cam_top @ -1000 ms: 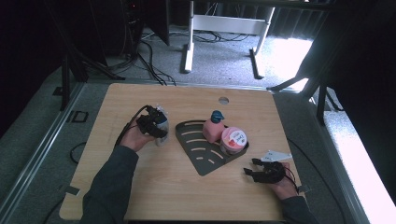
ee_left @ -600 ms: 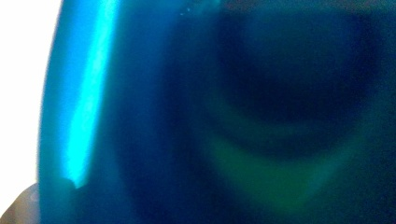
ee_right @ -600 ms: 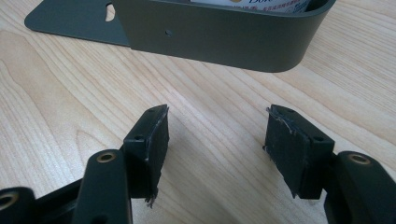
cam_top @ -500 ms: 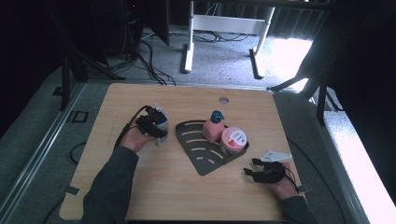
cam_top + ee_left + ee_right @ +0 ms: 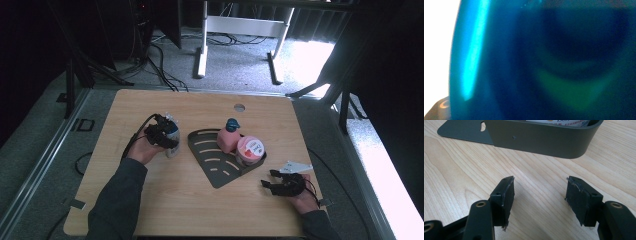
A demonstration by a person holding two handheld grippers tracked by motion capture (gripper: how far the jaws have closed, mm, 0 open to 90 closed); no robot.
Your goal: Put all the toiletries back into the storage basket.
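My left gripper (image 5: pixel 165 136) is shut on a small pale container with blue on it (image 5: pixel 172 148), which stands on the table just left of the dark grey slotted tray (image 5: pixel 215 162). Up close in the left gripper view the container's blue surface (image 5: pixel 499 62) is a blur. A pink bottle with a teal cap (image 5: pixel 228 138) and a pink-lidded round jar (image 5: pixel 249 149) stand at the tray's far, walled end. My right gripper (image 5: pixel 272 183) rests low on the table at the near right, open, its jaws (image 5: pixel 539 192) facing the tray wall (image 5: pixel 536 140) with nothing between them.
The wooden table has a small round hole (image 5: pixel 239 107) near its far edge. Bare wood lies in front of the tray and between the two hands. Beyond the far edge are cables and a white stand's legs (image 5: pixel 202 55) on the floor.
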